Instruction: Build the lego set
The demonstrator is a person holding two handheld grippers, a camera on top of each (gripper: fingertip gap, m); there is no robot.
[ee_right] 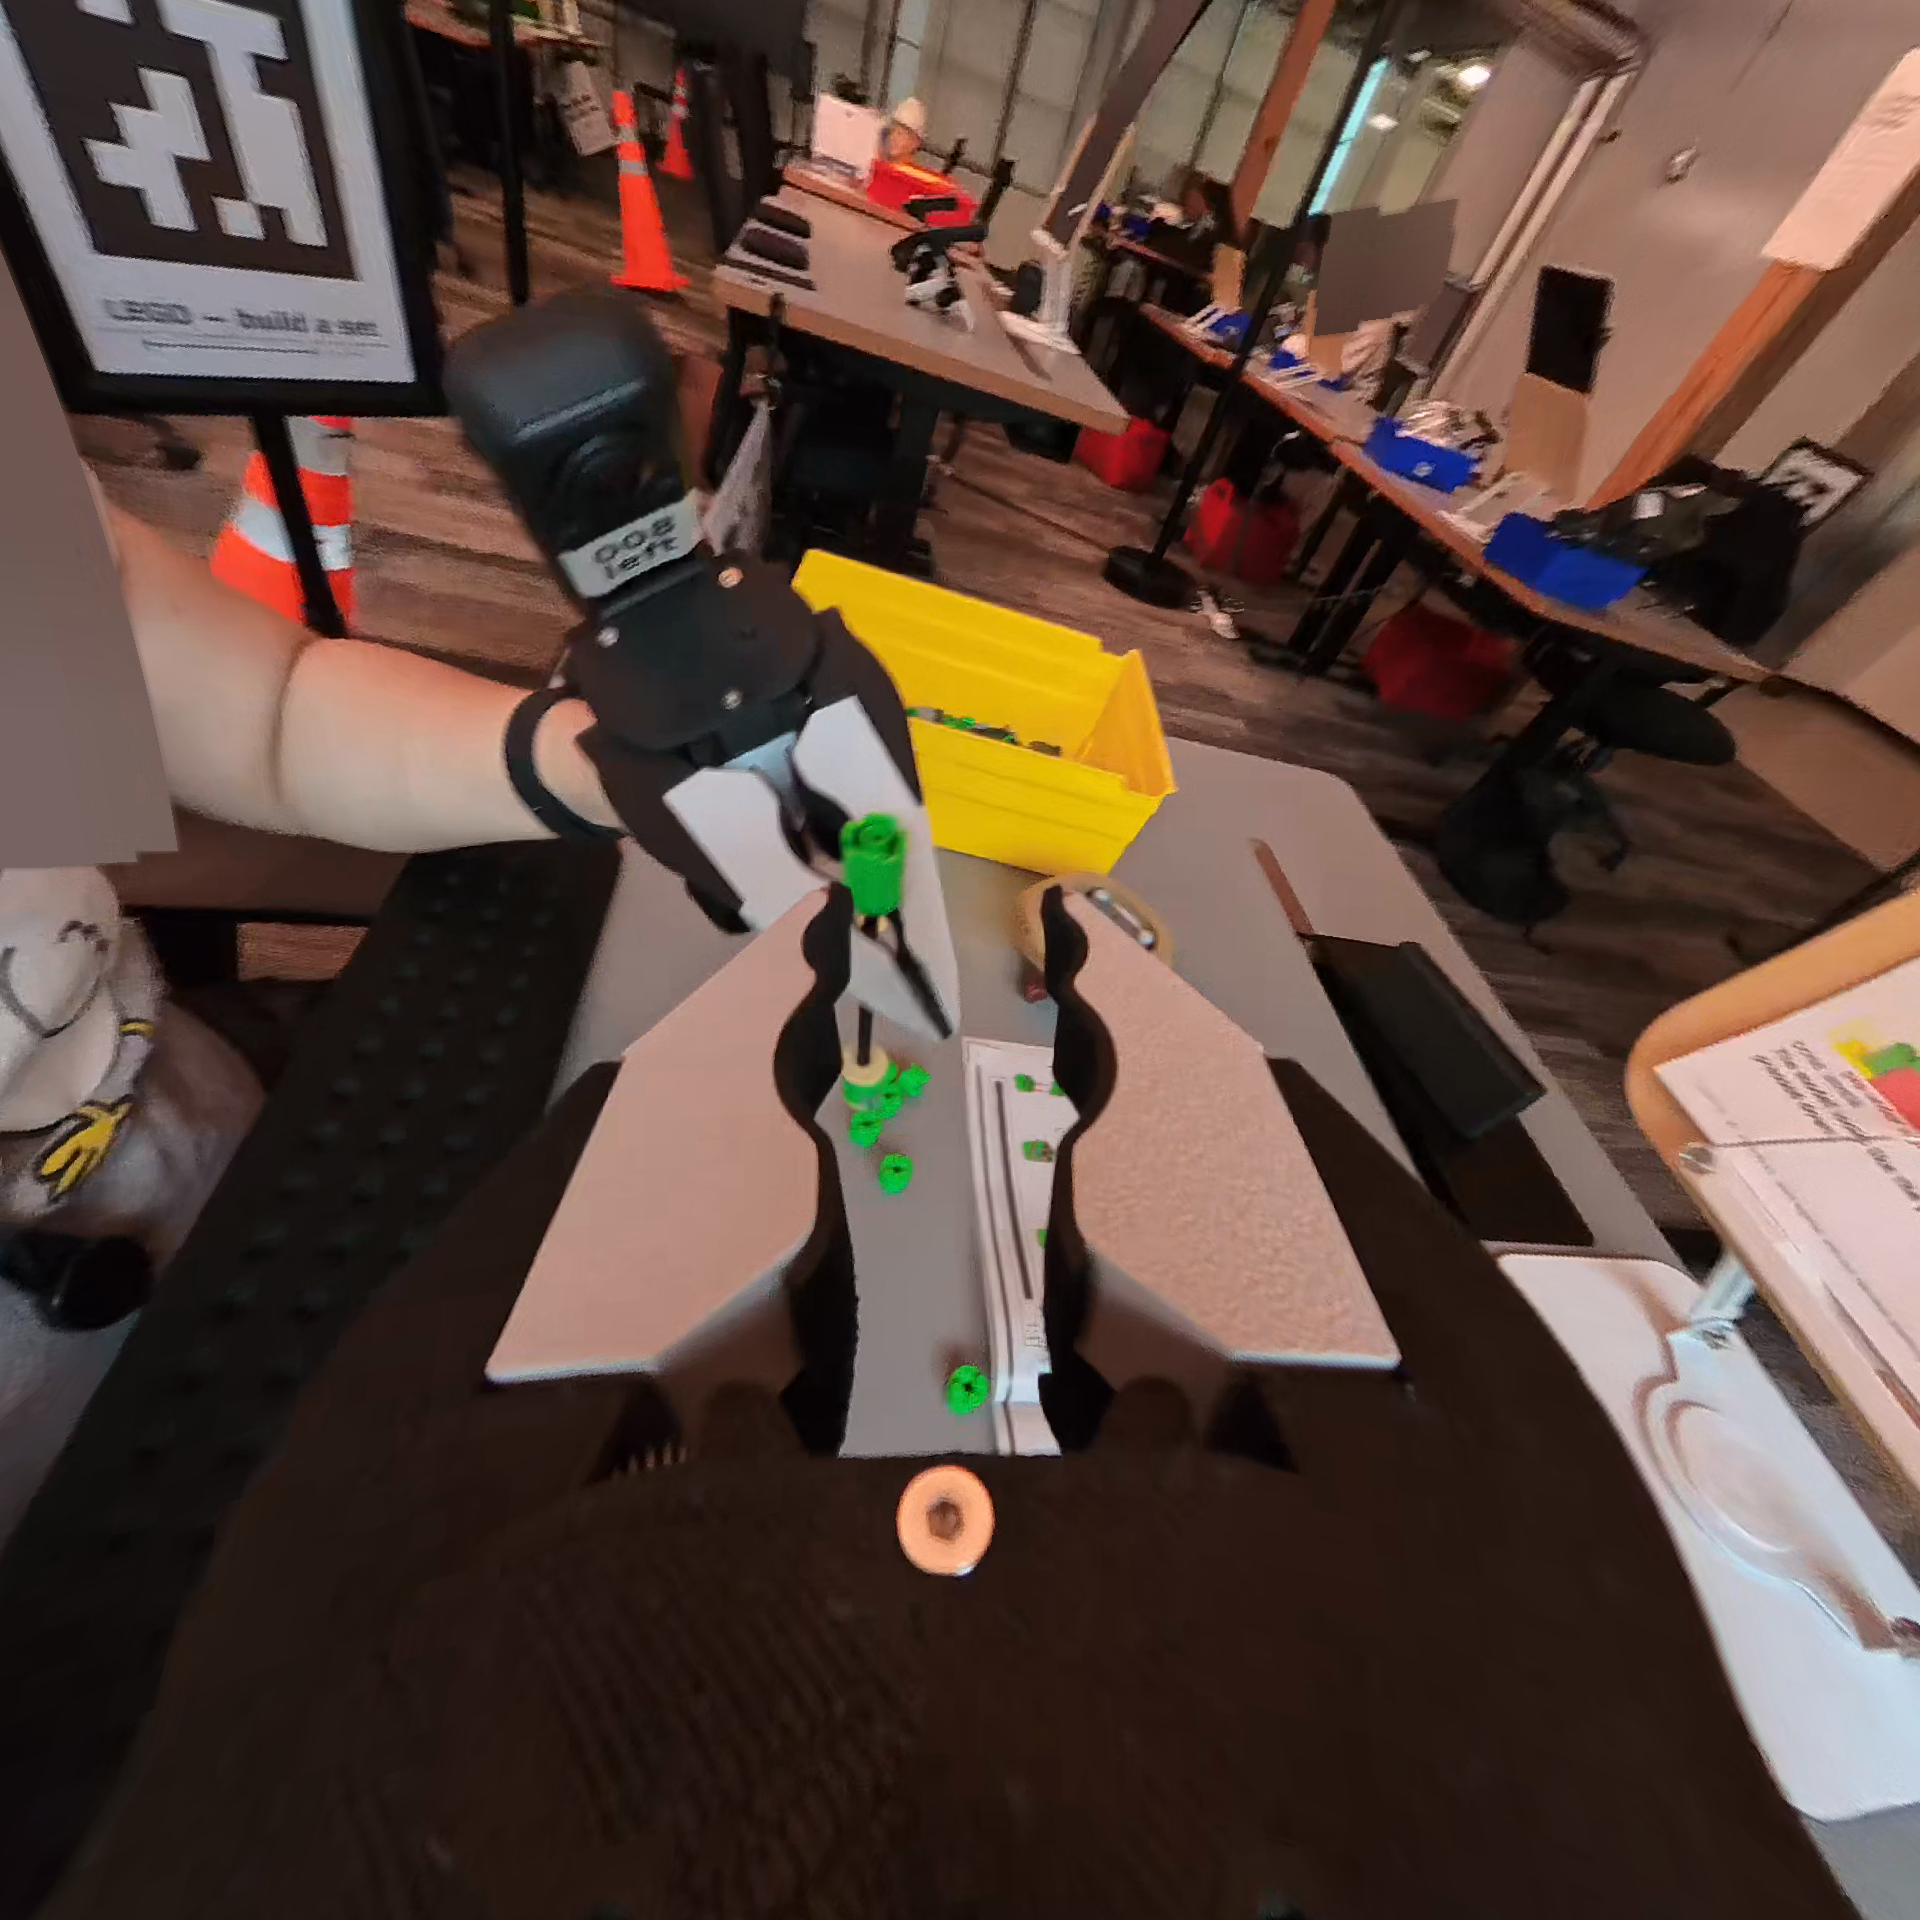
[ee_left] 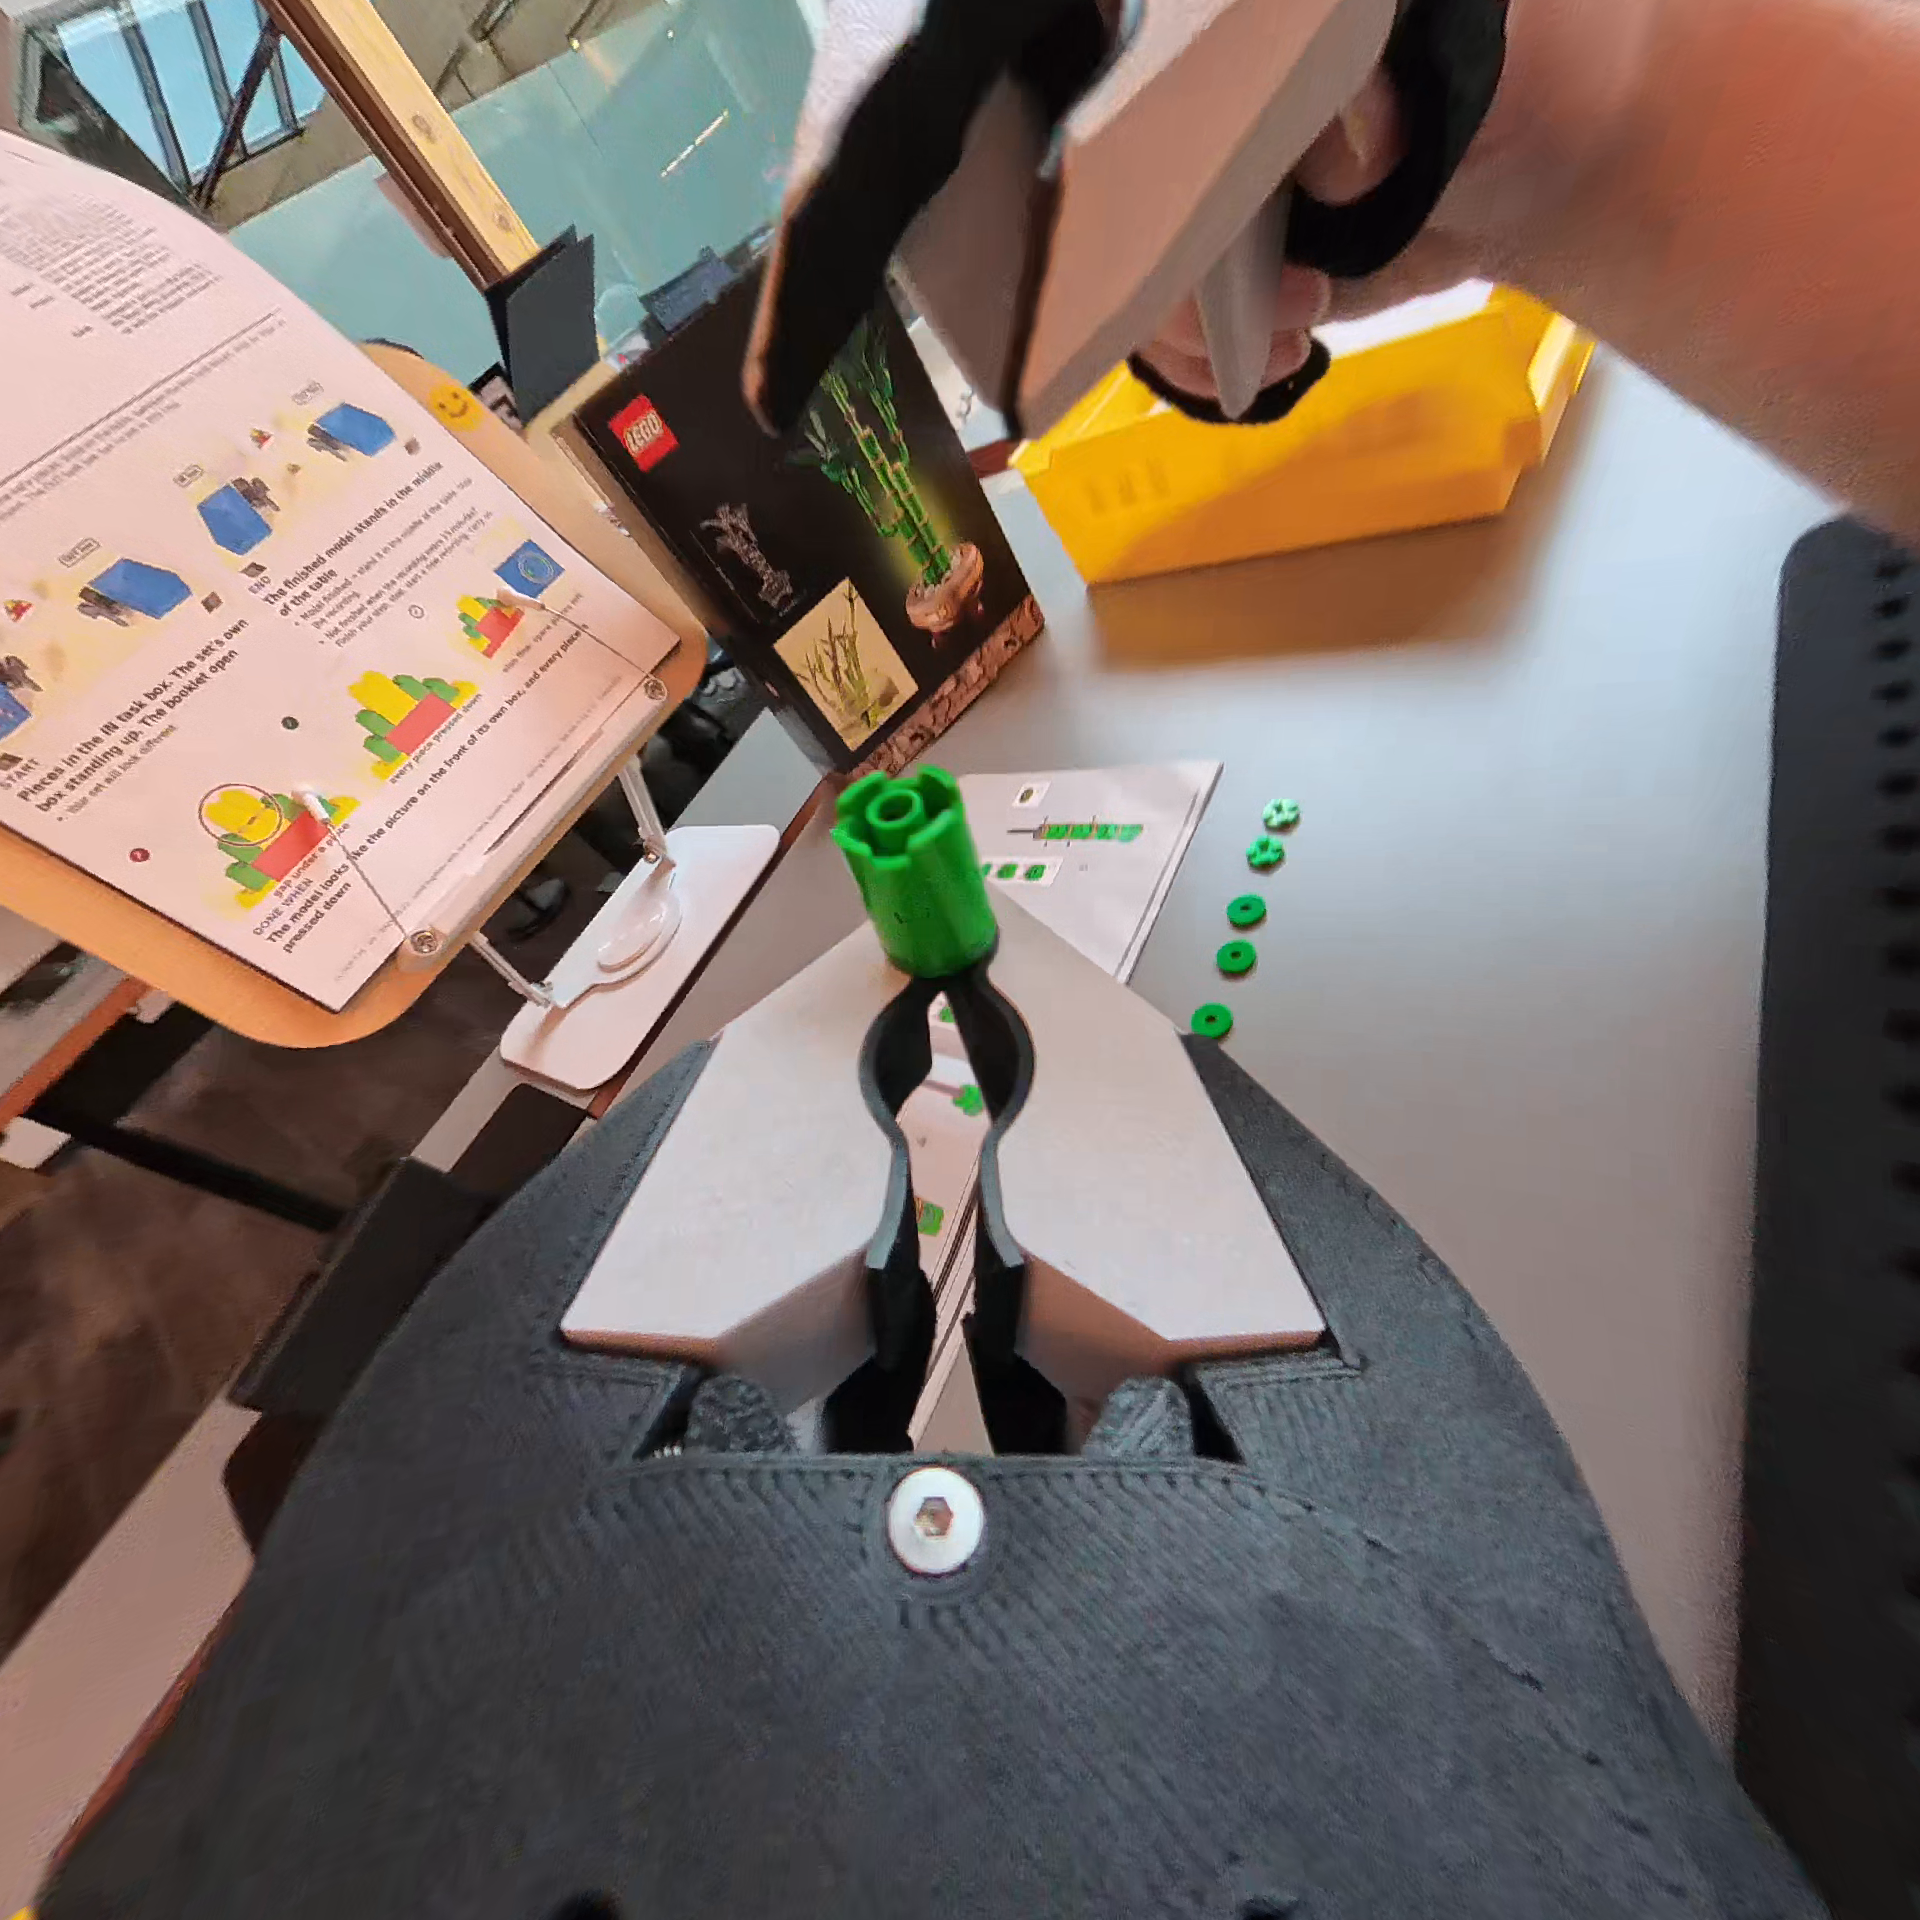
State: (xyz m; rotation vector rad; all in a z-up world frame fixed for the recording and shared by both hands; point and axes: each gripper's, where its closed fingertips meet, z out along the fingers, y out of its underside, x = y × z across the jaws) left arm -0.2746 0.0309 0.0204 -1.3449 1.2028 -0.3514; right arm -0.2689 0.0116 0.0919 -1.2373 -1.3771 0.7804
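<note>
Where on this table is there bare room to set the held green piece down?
Free: the grey tabletop between the yellow bin, the line of small green pieces and the black mat. Crowded: beside the open booklet, where the loose green pieces cluster around a black rod. The left gripper grips the green cylinder; the right gripper is open.

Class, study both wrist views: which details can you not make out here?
- Left wrist view: the black rod under the green round brick is hidden by the left gripper fingers.
- Right wrist view: the yellow bin contents are too small.
- Left wrist view: the right gripper is blurred.
</note>
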